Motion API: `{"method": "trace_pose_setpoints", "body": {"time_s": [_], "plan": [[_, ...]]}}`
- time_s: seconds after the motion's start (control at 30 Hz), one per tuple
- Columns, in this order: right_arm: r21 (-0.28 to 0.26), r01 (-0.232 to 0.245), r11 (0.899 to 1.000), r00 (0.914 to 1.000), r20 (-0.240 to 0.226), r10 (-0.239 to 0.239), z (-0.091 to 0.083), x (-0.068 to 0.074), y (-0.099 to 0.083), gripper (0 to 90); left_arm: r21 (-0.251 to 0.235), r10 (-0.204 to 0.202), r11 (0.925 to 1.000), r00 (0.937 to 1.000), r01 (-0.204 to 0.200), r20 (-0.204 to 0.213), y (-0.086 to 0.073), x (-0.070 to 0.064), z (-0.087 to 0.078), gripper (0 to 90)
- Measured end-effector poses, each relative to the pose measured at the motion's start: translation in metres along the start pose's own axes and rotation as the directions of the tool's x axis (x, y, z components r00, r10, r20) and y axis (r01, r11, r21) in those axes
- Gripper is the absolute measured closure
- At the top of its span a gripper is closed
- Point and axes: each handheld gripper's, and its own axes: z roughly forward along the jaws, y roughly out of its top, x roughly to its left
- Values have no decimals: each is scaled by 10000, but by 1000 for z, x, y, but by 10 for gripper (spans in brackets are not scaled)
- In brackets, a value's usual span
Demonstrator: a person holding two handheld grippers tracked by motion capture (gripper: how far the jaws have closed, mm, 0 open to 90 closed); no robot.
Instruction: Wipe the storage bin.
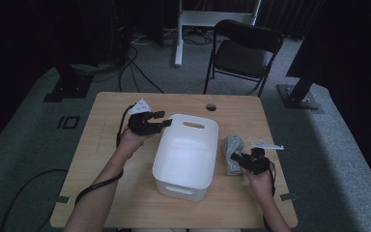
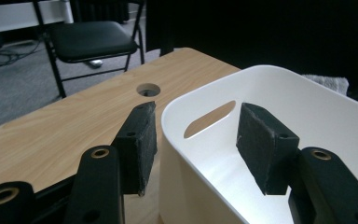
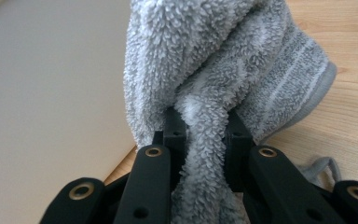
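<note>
1. A dim room with grey carpet is seen around a light wooden table (image 1: 125, 193); a black folding chair (image 1: 244, 50) is set beyond the table's far edge, and cables are trailed over the floor at the far left.
2. A round cable hole (image 1: 211, 107) is cut into the table near its far edge.
3. A white plastic bin (image 1: 186, 186) with slot handles is placed at the middle of the table, with nothing seen inside it.
4. The left gripper (image 1: 163, 124) is held in the person's left hand at the bin's far left corner, just beside the rim.
5. In the left gripper view, its jaws are spread wide: one padded jaw is kept outside the bin wall (image 2: 186, 163) and the other above the bin's inside, so that the rim stands between them without being clamped.
6. A grey terry towel (image 1: 232, 153) is found bunched on the table just right of the bin, near the table's right edge.
7. The right gripper (image 1: 238, 159) is held in the person's right hand at the towel's near end.
8. In the right gripper view, a fold of the towel (image 3: 214, 79) is pinched between the narrowly set jaws, and the rest of the cloth is heaped beyond them, with the bin's wall close by.
</note>
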Motion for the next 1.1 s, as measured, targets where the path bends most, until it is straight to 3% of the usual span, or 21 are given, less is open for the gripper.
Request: {"method": "trace_pose_setpoints", "body": {"time_s": [0.2, 0.47, 0.73, 0.77, 1.07, 1.1], "plan": [[-13, -28, 10000, 10000, -34, 28, -1, -1, 0, 765, 208, 219, 9995, 9998, -219, 2, 3, 4, 14, 471], [-64, -31, 10000, 10000, -85, 31, -2, -2, -1, 765, 320, 104, 9994, 9999, -105, 32, 4, 14, 29, 477], [-51, -116, 9999, 9999, -116, 116, -2, -4, -2, 765, 445, 24, 9990, 9995, -37, 299, 2, 24, 43, 477], [-39, -120, 9999, 9999, -118, 120, -2, -4, -2, 765, 466, -31, 9989, 9988, 8, 485, 1, 26, 45, 478], [-64, -195, 9998, 9998, -57, 195, -3, -6, -3, 765, 675, 53, 9977, 9967, -109, 813, 3, 29, 54, 568], [-58, -227, 9997, 9997, -51, 227, -4, -6, -3, 765, 734, 214, 9970, 9978, -260, 624, 3, 27, 56, 588]]}}
